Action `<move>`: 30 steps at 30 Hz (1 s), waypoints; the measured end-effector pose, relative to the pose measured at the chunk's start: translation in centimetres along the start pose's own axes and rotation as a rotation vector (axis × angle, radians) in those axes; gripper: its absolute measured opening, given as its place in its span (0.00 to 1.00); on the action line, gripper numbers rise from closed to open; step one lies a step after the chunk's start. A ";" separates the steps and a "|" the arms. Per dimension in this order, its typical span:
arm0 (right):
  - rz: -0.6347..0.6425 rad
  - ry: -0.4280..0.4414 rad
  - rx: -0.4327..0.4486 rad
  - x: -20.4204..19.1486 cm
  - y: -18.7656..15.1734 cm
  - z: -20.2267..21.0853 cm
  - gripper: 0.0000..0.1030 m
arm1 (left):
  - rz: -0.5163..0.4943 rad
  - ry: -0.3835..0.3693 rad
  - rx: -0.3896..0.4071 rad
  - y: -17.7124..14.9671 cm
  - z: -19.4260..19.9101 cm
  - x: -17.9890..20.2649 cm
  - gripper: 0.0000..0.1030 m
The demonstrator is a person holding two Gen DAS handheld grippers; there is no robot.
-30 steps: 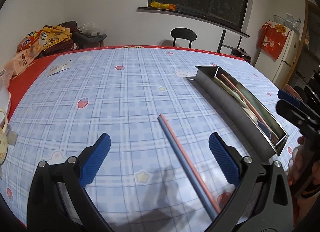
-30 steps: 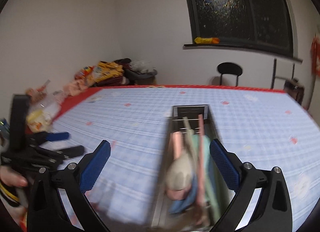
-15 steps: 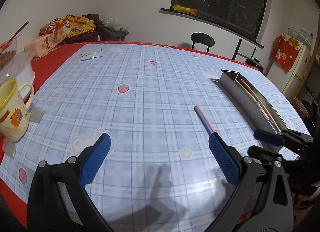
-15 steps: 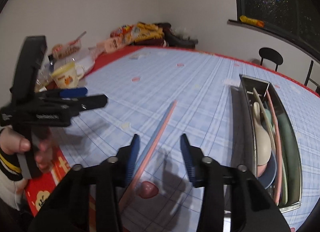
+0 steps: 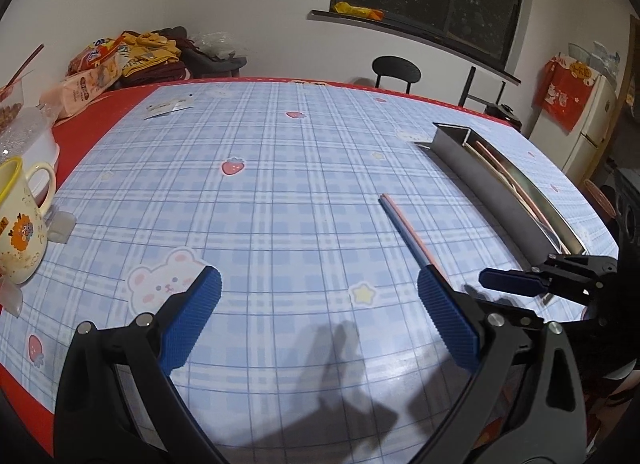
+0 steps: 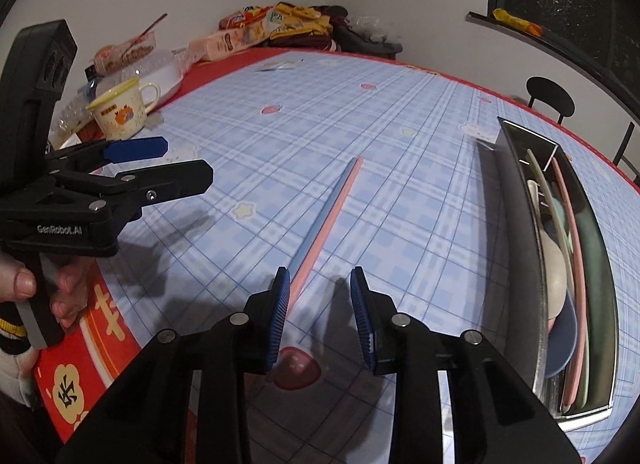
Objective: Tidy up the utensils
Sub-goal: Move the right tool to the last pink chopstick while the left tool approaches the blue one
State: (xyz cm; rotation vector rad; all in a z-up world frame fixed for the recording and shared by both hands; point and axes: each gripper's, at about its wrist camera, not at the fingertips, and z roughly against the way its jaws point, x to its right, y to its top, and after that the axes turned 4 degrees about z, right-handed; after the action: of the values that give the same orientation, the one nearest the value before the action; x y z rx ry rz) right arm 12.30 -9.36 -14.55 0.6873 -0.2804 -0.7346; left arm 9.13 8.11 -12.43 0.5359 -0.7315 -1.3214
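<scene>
A pink and blue pair of chopsticks [image 5: 404, 228] [image 6: 332, 208] lies on the checked tablecloth, left of a long metal tray [image 5: 480, 180] [image 6: 516, 224] that holds spoons and other utensils. My right gripper [image 6: 320, 274] [image 5: 480, 284] hangs low over the chopsticks' near end with its jaws closing. That end runs under the left finger [image 6: 280, 304], and only cloth shows in the narrow gap. My left gripper [image 5: 318, 278] [image 6: 184, 162] is wide open and holds nothing, with the chopsticks passing behind its right finger.
A cream mug [image 5: 20, 224] [image 6: 120, 112] and a white container stand at the table's left edge. Snack bags [image 5: 120, 60] are piled at the far corner. A black chair [image 5: 396, 70] stands behind the table. The red table edge is close under both grippers.
The right gripper swung from above the tray to the chopsticks, dropped lower, and its jaws narrowed from wide to a small gap. The left gripper drifted left, so the chopsticks now lie by its right finger.
</scene>
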 end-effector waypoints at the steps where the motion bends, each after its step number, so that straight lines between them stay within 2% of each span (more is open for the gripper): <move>1: 0.005 0.004 -0.006 -0.1 0.0 -0.1 0.30 | -0.005 -0.001 0.000 0.0 0.0 0.1 0.94; 14: -0.021 -0.023 -0.017 0.5 0.1 -0.3 0.30 | -0.010 0.000 -0.012 -0.3 -0.2 0.2 0.94; 17: -0.033 -0.054 -0.016 0.7 0.1 -0.3 0.28 | -0.018 0.007 -0.011 -0.3 -0.2 0.4 0.94; 22: -0.078 -0.054 -0.014 1.7 0.0 -0.3 0.21 | -0.032 0.019 -0.044 -0.1 -0.9 0.7 0.94; 25: -0.145 -0.035 -0.011 2.9 -0.2 -0.3 0.17 | -0.069 0.022 -0.106 0.2 -2.1 1.2 0.94; 30: -0.231 -0.011 0.001 4.5 -0.7 0.0 0.10 | -0.177 0.061 -0.125 0.1 -2.8 3.3 0.94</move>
State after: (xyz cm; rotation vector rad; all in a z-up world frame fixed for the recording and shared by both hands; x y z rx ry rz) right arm 15.19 -12.89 -15.04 0.7244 -0.2134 -0.9581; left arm 11.54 4.74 -13.70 0.5474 -0.5572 -1.4981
